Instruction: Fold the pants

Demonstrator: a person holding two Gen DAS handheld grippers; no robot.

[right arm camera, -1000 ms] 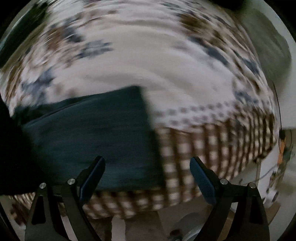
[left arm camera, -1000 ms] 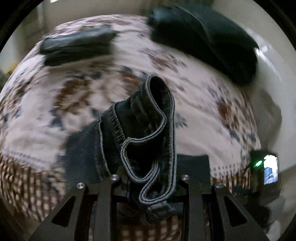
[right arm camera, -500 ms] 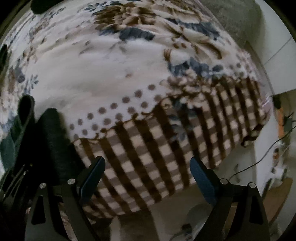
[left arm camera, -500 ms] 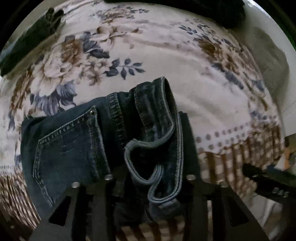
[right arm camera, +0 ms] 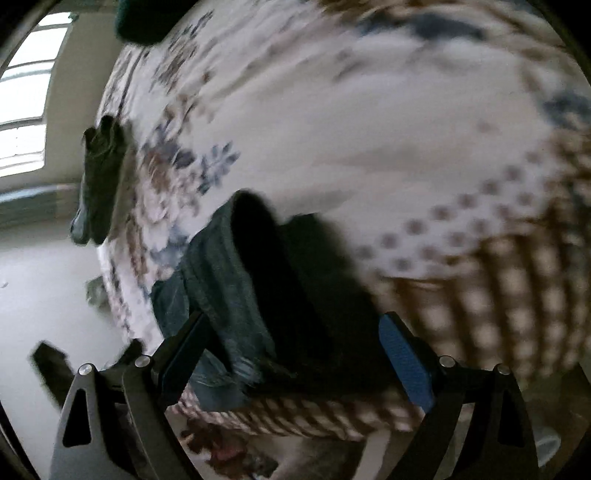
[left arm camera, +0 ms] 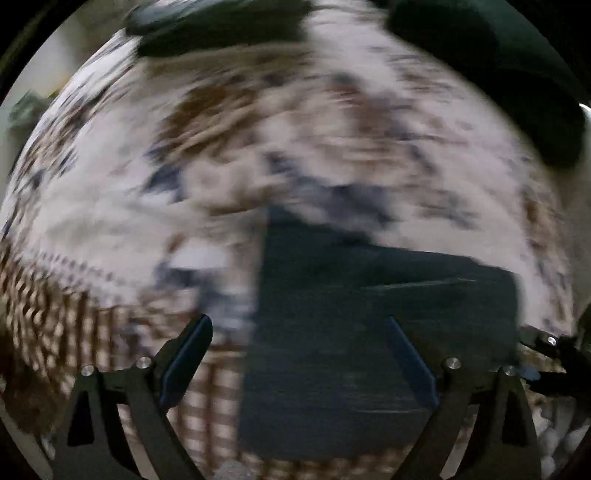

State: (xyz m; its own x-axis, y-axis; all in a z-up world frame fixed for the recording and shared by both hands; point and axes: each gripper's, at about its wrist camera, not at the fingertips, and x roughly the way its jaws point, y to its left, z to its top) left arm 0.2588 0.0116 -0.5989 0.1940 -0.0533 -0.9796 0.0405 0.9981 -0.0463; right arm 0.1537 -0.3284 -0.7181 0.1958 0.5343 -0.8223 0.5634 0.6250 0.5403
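Lying folded on the flowered blanket (left arm camera: 110,221) near its checked border, the jeans (left arm camera: 369,332) show from the left wrist camera as a flat, dark blue, roughly square block, its left edge straight and its far corner reaching up into the floral print; motion blur wipes out seams and stitching, apart from one faint slanting line across the top layer. From the right wrist camera the same jeans (right arm camera: 229,288) appear edge-on as a stack of denim layers, paler blue on the left and almost black in shadow on the right. Both tools hang over the garment with nothing between their fingers: the left gripper (left arm camera: 299,358) has its jaws spread wide above the block, and the right gripper (right arm camera: 291,354) is likewise spread wide at the stack's near end. Two other dark garments (left arm camera: 221,26) lie at the blanket's far side, blurred and partly cut off by the lens rim; what they are cannot be told
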